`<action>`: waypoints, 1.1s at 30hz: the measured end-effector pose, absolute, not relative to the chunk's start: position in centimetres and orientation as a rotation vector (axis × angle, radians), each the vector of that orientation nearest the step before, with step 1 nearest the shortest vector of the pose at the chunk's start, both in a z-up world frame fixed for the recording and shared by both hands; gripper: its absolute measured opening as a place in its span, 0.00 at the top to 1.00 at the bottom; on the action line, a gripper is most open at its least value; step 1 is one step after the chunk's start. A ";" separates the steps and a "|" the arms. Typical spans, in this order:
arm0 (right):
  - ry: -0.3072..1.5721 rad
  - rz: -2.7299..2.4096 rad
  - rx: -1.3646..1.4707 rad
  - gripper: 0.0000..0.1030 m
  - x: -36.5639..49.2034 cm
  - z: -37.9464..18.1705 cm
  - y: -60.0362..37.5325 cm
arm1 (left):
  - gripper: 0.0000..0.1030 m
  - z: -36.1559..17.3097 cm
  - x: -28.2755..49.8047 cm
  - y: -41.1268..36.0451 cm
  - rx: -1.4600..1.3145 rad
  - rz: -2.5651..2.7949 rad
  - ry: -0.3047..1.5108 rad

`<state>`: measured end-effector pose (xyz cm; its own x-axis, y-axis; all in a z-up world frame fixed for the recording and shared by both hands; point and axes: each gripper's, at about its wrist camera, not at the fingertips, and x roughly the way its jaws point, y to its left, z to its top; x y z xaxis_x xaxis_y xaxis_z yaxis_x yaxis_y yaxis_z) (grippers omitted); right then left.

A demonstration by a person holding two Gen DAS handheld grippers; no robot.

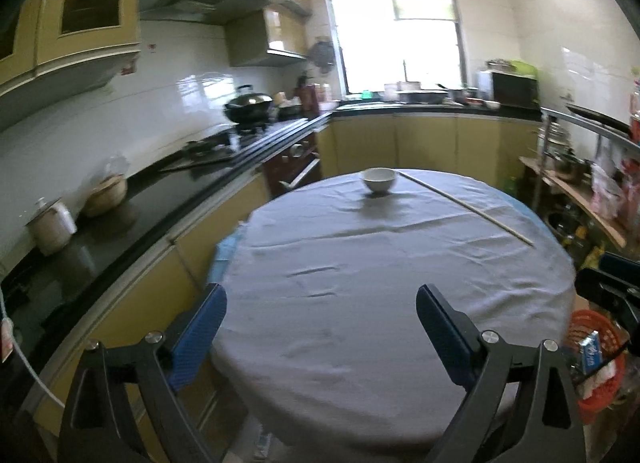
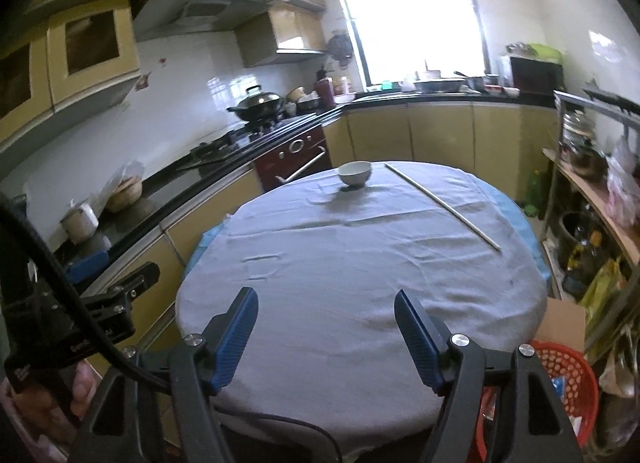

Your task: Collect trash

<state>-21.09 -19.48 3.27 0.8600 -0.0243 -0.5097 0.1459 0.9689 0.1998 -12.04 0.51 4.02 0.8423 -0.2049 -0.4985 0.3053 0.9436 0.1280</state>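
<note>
Grippers (image 1: 321,299) (image 2: 326,303) agape; one bowl (image 1: 379,180)

Left wrist: above the round surface (image 1: 340,303) near edge, facing the far window (image 1: 396,19).
Right wrist: just right, same heading.
Shared: surface, bowl (image 1: 379,180) (image 2: 355,174), counters.

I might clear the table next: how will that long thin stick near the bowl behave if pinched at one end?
The stick looks straight and rigid, likely light. Being thin and flat on the cloth, it may roll or slip from the pads. A mid-length pinch seems steadier.
</note>
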 end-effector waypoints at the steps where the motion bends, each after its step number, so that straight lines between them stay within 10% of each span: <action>1: 0.533 -0.083 0.225 0.28 -20.8 3.3 -18.8 | 0.07 4.0 -11.8 1.1 0.201 -0.261 0.501; 33: 0.551 -0.096 0.118 0.28 -20.1 3.2 -13.9 | 0.07 4.6 -12.0 4.6 0.168 -0.174 0.485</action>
